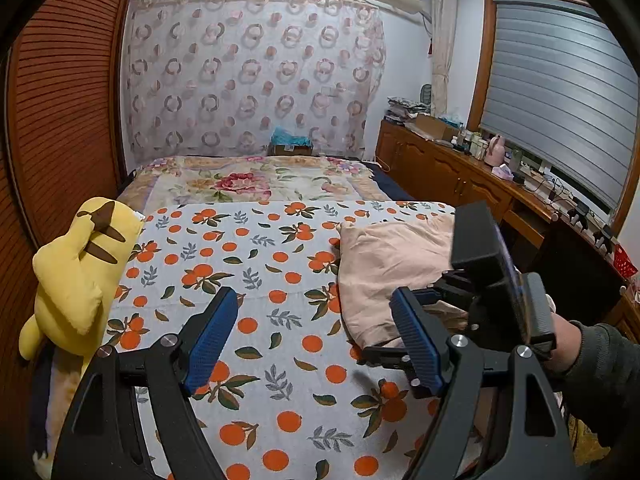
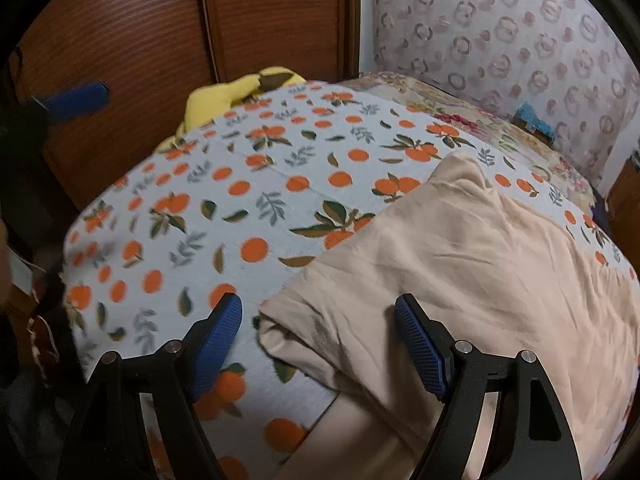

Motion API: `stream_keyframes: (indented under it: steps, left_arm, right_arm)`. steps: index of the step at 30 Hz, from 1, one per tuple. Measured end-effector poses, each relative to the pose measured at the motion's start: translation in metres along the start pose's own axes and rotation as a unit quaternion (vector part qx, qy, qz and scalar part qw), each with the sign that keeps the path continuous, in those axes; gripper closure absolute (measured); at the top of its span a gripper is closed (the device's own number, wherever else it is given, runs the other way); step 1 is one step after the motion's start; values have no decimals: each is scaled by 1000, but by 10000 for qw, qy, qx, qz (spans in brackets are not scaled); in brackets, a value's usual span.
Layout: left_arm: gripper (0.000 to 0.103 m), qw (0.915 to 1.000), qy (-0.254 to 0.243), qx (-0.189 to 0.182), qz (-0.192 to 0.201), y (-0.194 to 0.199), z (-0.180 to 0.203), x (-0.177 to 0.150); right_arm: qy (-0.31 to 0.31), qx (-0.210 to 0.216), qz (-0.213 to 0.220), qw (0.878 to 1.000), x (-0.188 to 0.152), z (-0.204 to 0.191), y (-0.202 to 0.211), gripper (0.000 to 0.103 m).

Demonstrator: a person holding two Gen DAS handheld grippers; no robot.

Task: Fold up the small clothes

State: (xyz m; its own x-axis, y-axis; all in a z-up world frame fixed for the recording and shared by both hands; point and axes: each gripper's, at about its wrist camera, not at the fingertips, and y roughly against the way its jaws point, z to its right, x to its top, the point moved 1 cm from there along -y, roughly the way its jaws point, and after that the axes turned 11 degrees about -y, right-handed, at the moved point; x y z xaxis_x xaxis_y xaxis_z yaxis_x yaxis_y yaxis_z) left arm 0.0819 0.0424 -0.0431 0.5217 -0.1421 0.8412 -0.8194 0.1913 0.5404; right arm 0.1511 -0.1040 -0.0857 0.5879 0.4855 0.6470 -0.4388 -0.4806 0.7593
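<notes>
A pale pink garment lies rumpled on the right side of the orange-print bedspread. My left gripper is open and empty above the bedspread, left of the garment. The right gripper shows in the left wrist view as a black body over the garment's near edge. In the right wrist view my right gripper is open, its blue fingers astride the garment's folded near-left edge, with nothing held. A blue pad of the left gripper shows blurred at the far left of that view.
A yellow plush toy lies at the bed's left edge against a brown wardrobe. A floral blanket covers the far part of the bed. A wooden sideboard with clutter runs along the right under the window.
</notes>
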Motion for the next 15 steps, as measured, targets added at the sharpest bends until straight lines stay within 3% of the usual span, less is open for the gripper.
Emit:
stream_keyframes:
  steps: [5, 8, 10, 12, 15]
  left_arm:
    - [23, 10000, 10, -17, -20, -1, -2, -3]
    - [23, 10000, 18, -25, -35, -1, -1, -5]
    - [23, 10000, 37, -54, -32, -1, 1, -5]
    - [23, 10000, 1, -92, -22, -1, 4, -6]
    - [23, 9999, -34, -119, -36, -3, 8, -6]
  right_arm:
    - [224, -305, -136, 9992, -1, -5, -17, 30]
    - [309, -284, -42, 9991, 1, -8, -20, 50]
    - [258, -292, 22, 9992, 1, -6, -20, 85]
    - [196, -323, 25, 9993, -5, -8, -14, 94]
    - [53, -193, 204, 9996, -3, 2, 19, 94]
